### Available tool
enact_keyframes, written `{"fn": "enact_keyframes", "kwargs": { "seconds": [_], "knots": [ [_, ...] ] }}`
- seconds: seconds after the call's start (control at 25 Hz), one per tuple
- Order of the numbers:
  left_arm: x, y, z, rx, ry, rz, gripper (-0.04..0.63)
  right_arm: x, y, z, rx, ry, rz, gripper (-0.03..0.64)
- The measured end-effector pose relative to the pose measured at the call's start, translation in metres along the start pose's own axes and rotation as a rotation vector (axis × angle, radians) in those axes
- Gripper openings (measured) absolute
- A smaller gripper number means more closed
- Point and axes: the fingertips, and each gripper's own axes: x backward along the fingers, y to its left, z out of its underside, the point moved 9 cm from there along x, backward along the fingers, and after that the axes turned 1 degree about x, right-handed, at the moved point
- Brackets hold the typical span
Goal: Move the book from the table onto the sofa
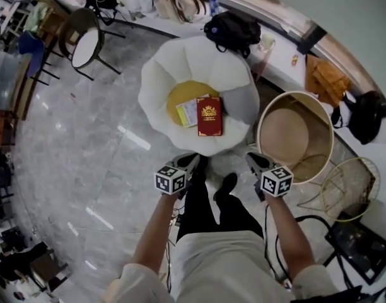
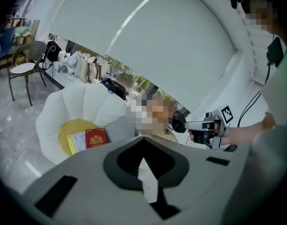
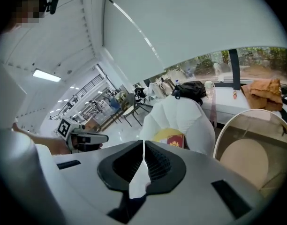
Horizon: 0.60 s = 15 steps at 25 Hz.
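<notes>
Since the book (image 1: 209,116) lies near the sofa's (image 1: 161,74) front edge, I should hold the closed, empty left gripper (image 1: 197,160) and right gripper (image 1: 252,159) clear.

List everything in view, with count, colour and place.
sofa: one, white, mid-floor
cushion: one, yellow, on the sofa
book: one, red, on the cushion
booklet: one, pale yellow, left of the book
round table: one, beige, right of the sofa
bag: one, black, behind the sofa
chair: one, white seat, far left
wire basket: one, pale, right of the table
left hand-held gripper: one, grey, shut, empty
right hand-held gripper: one, grey, shut, empty
</notes>
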Motion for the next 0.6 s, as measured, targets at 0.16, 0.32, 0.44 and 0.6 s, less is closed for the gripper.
{"fn": "enact_keyframes", "kwargs": {
  "seconds": [0.16,0.32,0.44,0.6],
  "knots": [
    [0.037,-0.035,-0.013,-0.012,-0.023,-0.039,0.0,0.031,0.019,-0.019,-0.007,0.041,0.001,0.041],
    [0.071,-0.067,-0.016,-0.018,-0.061,-0.049,0.0,0.055,0.04,-0.033,0.055,0.076,-0.017,0.041],
    [0.093,-0.079,-0.022,-0.015,-0.094,-0.057,0.001,0.068,0.054,-0.044,0.093,0.075,-0.013,0.043],
    [0.123,-0.09,-0.033,-0.026,-0.14,-0.073,0.0,0.081,0.07,-0.055,0.096,0.035,0.011,0.041]
  ]
}}
